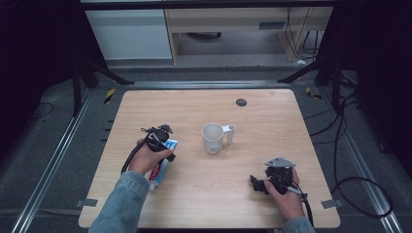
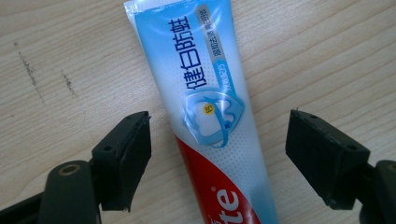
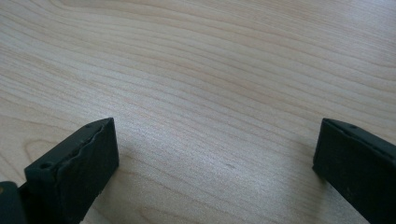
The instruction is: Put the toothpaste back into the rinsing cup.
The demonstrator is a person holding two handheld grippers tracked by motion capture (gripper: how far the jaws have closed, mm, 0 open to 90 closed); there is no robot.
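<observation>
Toothpaste tube flat on desk, at about 8 o'clock from desk centre, crimped end toward far edge, cap end under my left hand. Left tool straddles tube mid-body, jaws apart, neither pad touching. I judge step as pre-grasp on tube. Next move calls for lowering, centring, closing across tube width; soft body may squash, so gentle squeeze. White mug near centre, handle at 3 o'clock, likely destination. Right tool at 5 o'clock, jaws apart over bare wood, idle.
</observation>
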